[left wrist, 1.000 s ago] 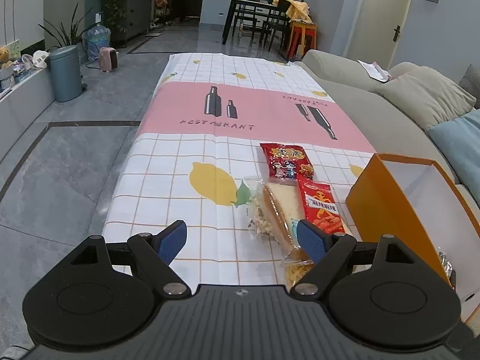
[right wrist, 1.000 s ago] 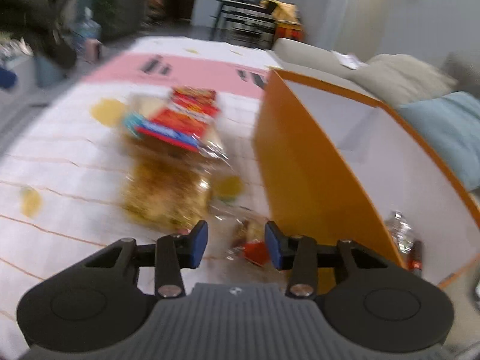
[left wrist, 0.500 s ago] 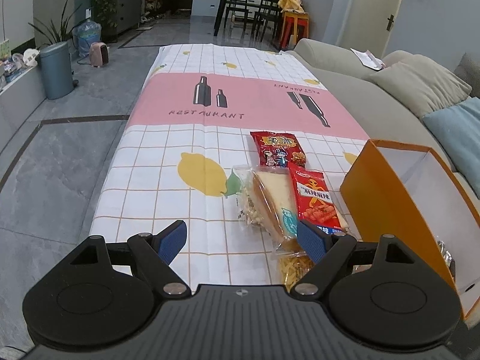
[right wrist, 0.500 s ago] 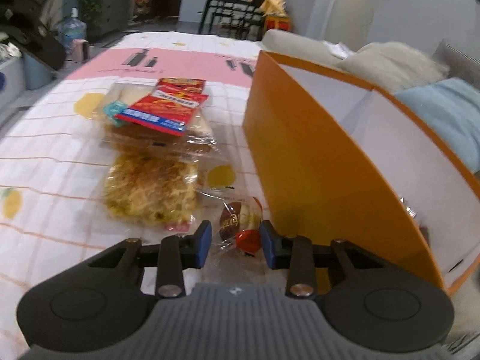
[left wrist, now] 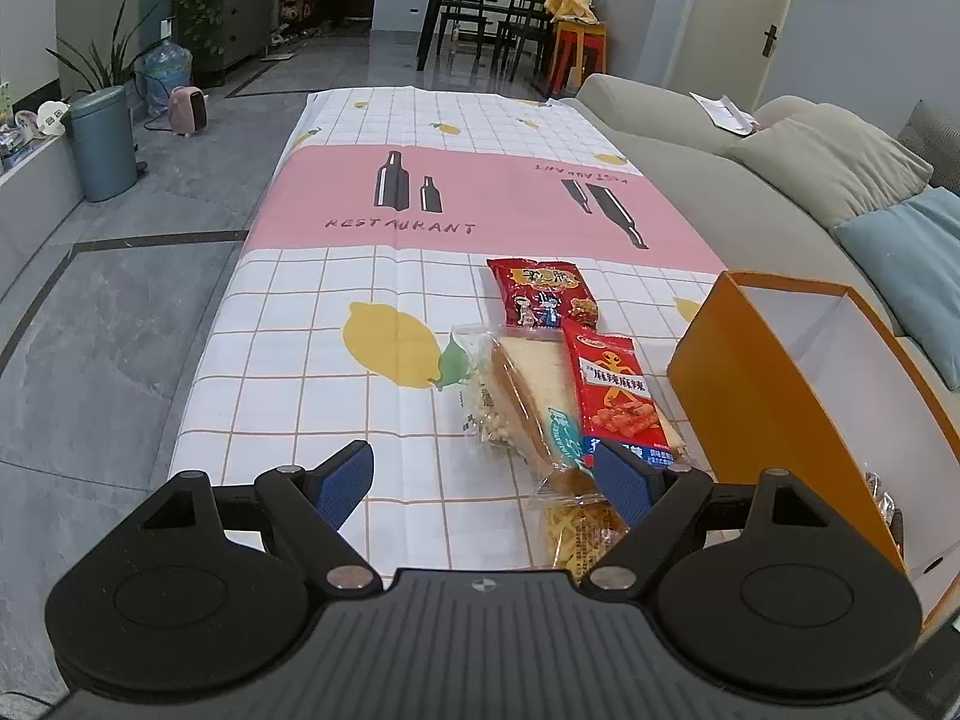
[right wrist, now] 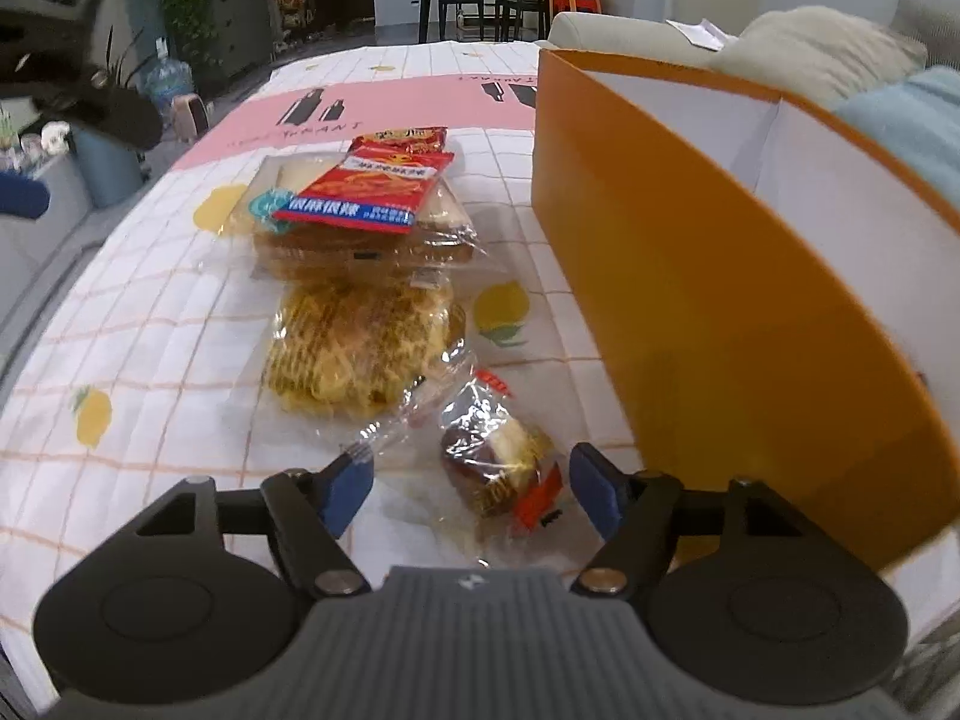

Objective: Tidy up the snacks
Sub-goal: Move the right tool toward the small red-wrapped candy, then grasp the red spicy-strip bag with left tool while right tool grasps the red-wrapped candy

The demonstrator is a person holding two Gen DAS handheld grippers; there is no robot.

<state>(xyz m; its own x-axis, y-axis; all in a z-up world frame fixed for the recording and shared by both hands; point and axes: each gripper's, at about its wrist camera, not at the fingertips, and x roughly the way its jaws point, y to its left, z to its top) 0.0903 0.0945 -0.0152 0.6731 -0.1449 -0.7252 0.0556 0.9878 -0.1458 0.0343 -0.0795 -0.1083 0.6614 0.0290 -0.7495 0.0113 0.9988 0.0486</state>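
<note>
Right gripper [right wrist: 471,489] wide, straddling small wrapped cake [right wrist: 501,468] on tablecloth [right wrist: 180,348], near orange box [right wrist: 690,276]. Left gripper [left wrist: 486,480] wide, empty. Risk: slick crinkly wrapper may slip from pads, or tongs snag neighbouring noodle pack [right wrist: 360,348]. Lemon-print cloth over long table; sofa [left wrist: 690,138] right, dining set far.

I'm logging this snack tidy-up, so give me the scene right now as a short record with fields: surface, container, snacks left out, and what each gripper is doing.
surface: lemon-print checked tablecloth
container: orange cardboard box, open, standing right of the snacks
snacks out: red chilli-strip packet on clear-wrapped sliced bread; clear bag of yellow noodle crisps; small clear-wrapped brown cake
left gripper: jaws open, empty
right gripper: jaws open either side of the cake, no grip visible
</note>
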